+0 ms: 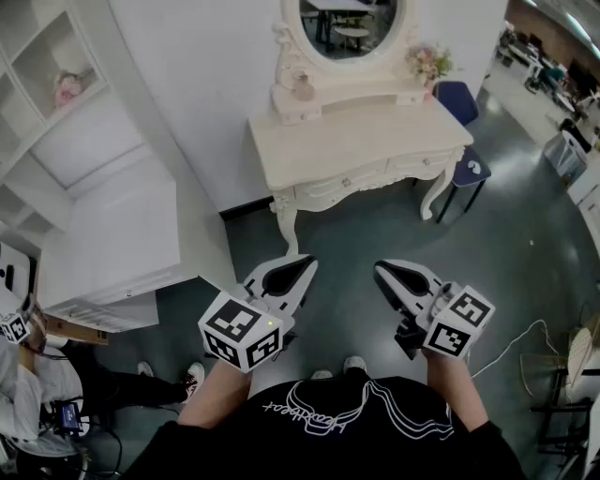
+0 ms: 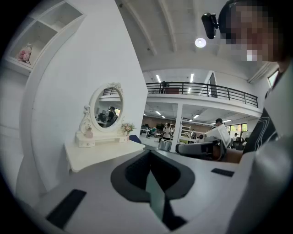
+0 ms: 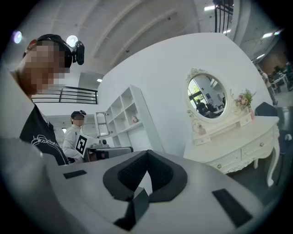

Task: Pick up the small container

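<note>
Left gripper (image 1: 302,265): held at waist height and pointed ahead at the dressing table. Its jaws are pressed together with nothing between them. Its own view (image 2: 149,155) shows only the closed pads, with the furniture beyond.
Right gripper (image 1: 386,272): level with the left one and just beside it, also aimed forward. Its jaws meet at the tips and hold nothing.
Why held so: this looks like a carrying pose for the approach. Both tools are low and closed because nothing is within reach yet.
Second person (image 1: 37,375): low at the left edge of the head view, with another marker cube (image 1: 14,326) close by; well clear of the path ahead.
Floor (image 1: 356,234): a bare dark stretch separates the grippers from the table.
Dressing table (image 1: 366,150): cream-coloured, set against the white wall, its top bare.
Small container (image 1: 303,89): a pale pinkish jar standing upright on the table's raised back shelf, just left of the mirror and well apart from both grippers.
Mirror (image 1: 349,23): an oval mirror rising from that shelf. A small bunch of flowers (image 1: 428,61) sits at the shelf's right end.
Stage: judged as the approach, with the pick-up not yet begun.
Next need: probably closing in on the table and parting one pair of jaws before reaching for the shelf.
</note>
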Available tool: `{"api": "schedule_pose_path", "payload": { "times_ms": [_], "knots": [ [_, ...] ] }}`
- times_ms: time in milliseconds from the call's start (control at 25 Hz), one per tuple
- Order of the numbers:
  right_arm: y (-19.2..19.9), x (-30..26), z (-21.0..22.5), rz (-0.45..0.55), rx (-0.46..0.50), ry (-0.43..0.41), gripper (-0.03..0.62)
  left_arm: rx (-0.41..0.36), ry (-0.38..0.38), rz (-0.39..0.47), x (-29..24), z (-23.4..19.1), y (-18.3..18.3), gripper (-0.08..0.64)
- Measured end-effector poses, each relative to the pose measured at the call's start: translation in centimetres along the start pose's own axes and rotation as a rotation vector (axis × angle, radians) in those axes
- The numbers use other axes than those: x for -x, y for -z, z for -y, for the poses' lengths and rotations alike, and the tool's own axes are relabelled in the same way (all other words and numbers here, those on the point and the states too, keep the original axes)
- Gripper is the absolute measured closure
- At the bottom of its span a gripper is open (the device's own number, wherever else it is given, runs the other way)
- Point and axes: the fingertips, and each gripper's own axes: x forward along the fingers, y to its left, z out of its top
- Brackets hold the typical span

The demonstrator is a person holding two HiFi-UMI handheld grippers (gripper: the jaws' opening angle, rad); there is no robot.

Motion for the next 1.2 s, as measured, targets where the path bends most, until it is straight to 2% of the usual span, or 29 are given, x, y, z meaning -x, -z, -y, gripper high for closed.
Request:
{"api": "schedule_pose_path", "payload": {
  "times_ms": [680,960,1200],
  "knots": [
    [0.1,-1.4,-1.9,0.015,0.021,0.035,0.588,-0.005,0.029,0.002,1.7,-0.9,-0.2,0.554],
    [0.1,-2.1,-0.1,0.024,0.018,0.034,0.587,-0.002,0.026,-0.004,0.1,-2.1,0.1,0.554],
    [-0.6,-3.7,3.8,0.043,0.022,0.011,0.586,-0.011,0.012,0.003,-2.7,-4.3,0.2,0.554]
  ]
}}
